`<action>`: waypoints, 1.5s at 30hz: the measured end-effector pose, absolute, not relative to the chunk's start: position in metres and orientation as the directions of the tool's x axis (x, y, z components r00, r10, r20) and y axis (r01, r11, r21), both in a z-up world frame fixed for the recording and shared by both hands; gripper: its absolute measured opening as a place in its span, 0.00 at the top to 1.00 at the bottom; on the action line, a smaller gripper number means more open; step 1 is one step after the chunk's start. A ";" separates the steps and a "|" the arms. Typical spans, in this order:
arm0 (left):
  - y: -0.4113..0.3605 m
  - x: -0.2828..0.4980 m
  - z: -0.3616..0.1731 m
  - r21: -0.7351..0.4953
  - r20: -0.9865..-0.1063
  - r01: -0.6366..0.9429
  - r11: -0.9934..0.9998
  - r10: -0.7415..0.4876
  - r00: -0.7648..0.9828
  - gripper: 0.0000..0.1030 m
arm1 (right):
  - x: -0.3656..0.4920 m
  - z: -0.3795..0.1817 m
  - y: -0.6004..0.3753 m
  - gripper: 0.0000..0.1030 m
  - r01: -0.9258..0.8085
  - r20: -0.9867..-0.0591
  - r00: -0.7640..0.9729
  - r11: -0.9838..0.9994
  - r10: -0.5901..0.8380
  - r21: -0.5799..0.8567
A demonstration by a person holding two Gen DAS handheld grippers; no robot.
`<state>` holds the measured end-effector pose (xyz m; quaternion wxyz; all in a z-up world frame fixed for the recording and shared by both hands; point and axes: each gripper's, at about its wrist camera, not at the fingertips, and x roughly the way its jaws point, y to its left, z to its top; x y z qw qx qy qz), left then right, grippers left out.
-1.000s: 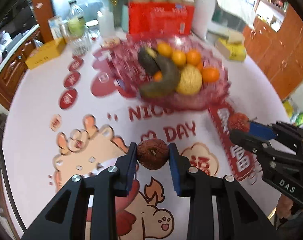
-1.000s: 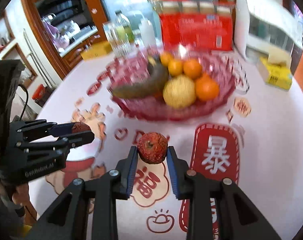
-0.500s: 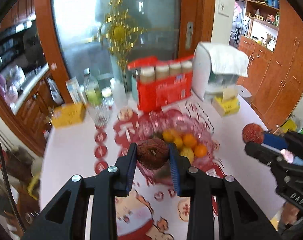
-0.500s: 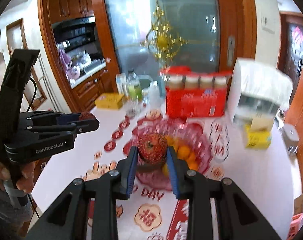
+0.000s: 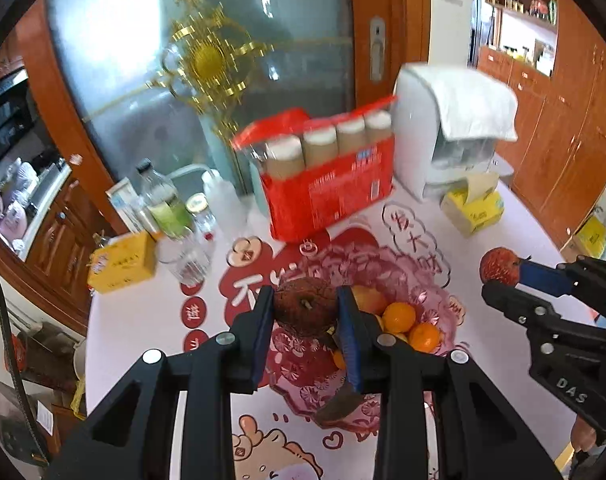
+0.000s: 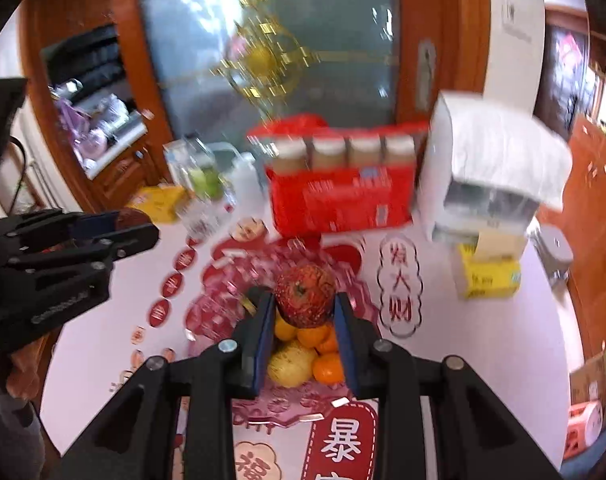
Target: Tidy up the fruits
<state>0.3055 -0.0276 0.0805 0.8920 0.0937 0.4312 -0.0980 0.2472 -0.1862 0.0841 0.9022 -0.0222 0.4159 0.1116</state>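
Observation:
My left gripper (image 5: 305,312) is shut on a dark brown wrinkled apple (image 5: 305,306) and holds it high above the pink glass fruit bowl (image 5: 427,292). The bowl holds several oranges (image 5: 399,316), a yellow pear (image 6: 291,362) and a dark banana (image 5: 339,402). My right gripper (image 6: 303,310) is shut on a red wrinkled apple (image 6: 305,295), also above the bowl (image 6: 223,276). The right gripper shows in the left wrist view (image 5: 503,280) with the red apple (image 5: 499,266); the left gripper shows in the right wrist view (image 6: 141,226).
Behind the bowl stand a red pack of bottles (image 5: 327,184), a white appliance under a cloth (image 5: 451,128), a yellow tissue box (image 5: 473,210), a yellow box (image 5: 123,260) and bottles and a glass (image 5: 165,204). The white patterned tablecloth (image 5: 135,336) covers the table.
Both grippers have risen well above the table with their apples and moved forward over the bowl. The bowl now lies beneath and behind the fingers.

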 end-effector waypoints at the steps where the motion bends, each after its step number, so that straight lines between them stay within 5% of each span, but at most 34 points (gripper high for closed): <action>1: -0.030 0.312 0.070 0.081 -0.795 0.263 0.961 -0.097 0.599 0.71 | 0.252 0.074 -0.187 0.71 -0.213 -0.768 0.616 0.976 0.177 0.054; 9: -0.040 0.363 -0.011 0.035 -0.845 0.262 0.964 -0.111 0.524 0.71 | 0.291 -0.012 -0.194 0.71 -0.148 -0.847 0.517 0.987 0.125 0.055; 22: -0.055 0.406 -0.092 -0.023 -0.891 0.252 0.967 -0.134 0.434 0.70 | 0.319 -0.061 -0.202 0.71 -0.101 -0.848 0.520 0.993 0.105 0.060; 24: -0.056 0.406 -0.095 -0.017 -0.892 0.254 0.967 -0.129 0.434 0.66 | 0.321 -0.064 -0.204 0.70 -0.099 -0.850 0.510 0.991 0.131 0.093; 28: -0.057 0.402 -0.091 -0.001 -0.880 0.255 0.967 -0.122 0.459 0.43 | 0.322 -0.065 -0.204 0.64 -0.097 -0.845 0.511 0.987 0.157 0.124; 45: -0.032 0.334 -0.032 -0.006 -0.857 0.209 0.978 -0.113 0.503 0.17 | 0.277 -0.024 -0.195 0.62 -0.109 -0.799 0.566 0.980 0.200 0.169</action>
